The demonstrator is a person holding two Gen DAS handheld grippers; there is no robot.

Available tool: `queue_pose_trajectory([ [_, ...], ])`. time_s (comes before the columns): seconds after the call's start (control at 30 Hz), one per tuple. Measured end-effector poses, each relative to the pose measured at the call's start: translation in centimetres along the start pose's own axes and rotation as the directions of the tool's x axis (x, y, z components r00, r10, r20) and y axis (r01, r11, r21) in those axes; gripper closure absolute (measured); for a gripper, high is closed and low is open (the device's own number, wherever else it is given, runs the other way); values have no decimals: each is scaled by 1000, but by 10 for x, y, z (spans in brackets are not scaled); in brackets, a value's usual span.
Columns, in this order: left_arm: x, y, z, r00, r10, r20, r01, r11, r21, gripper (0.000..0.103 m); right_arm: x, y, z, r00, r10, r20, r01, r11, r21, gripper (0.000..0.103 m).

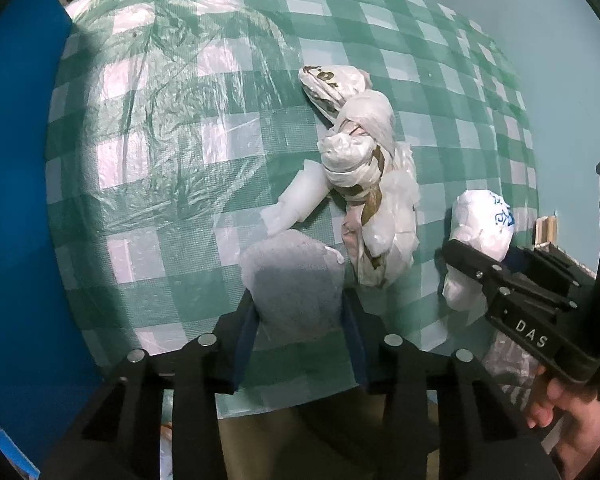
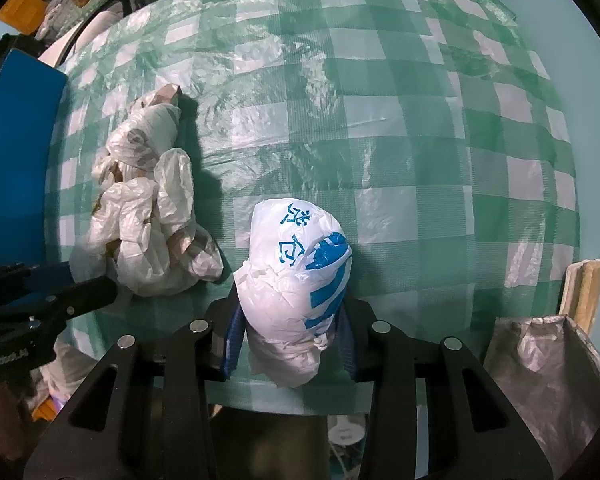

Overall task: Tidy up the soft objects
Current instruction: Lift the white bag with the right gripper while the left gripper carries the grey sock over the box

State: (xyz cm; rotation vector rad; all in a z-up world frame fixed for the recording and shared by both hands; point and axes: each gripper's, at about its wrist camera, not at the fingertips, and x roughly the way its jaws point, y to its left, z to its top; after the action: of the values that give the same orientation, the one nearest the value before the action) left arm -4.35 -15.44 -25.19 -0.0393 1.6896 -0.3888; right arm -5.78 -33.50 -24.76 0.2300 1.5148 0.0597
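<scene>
Step in hand: pickup, both hands loaded. Left gripper [image 1: 298,316] is clamped on a grey fuzzy cloth bundle [image 1: 294,280] at the near edge of the green-checked surface [image 1: 172,128]. Right gripper [image 2: 290,336] is clamped on a white plastic bag printed in blue [image 2: 296,280], right of the knotted pile of white bags [image 2: 148,208]. Next move likely calls for lifting both clear and carrying them to the grey-lined bin [image 2: 552,364], near right.

Checked table [image 1: 172,128] w/ knotted bags [image 1: 372,184], printed bag [image 2: 296,280].
</scene>
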Motion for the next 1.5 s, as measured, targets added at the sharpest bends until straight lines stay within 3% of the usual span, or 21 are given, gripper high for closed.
queue_pose_trajectory([
  [0.1, -4, 3, -3, 1000, 1, 11, -1, 1000, 11, 71, -5, 1, -2, 1000, 5, 9, -5, 1000, -3, 65],
  [0.4, -20, 15, -12, 999, 20, 46, -22, 999, 34, 75, -27, 8, -10, 999, 22, 38, -21, 999, -31, 66],
  [1.03, -81, 21, -20, 983, 52, 175, -64, 996, 63, 76, -78, 44, 4, 987, 100, 123, -90, 992, -83, 66],
  [1.5, -132, 31, -21, 959, 67, 277, -80, 996, 38, 76, -108, 77, 16, 974, 158, 164, -136, 981, -137, 66],
])
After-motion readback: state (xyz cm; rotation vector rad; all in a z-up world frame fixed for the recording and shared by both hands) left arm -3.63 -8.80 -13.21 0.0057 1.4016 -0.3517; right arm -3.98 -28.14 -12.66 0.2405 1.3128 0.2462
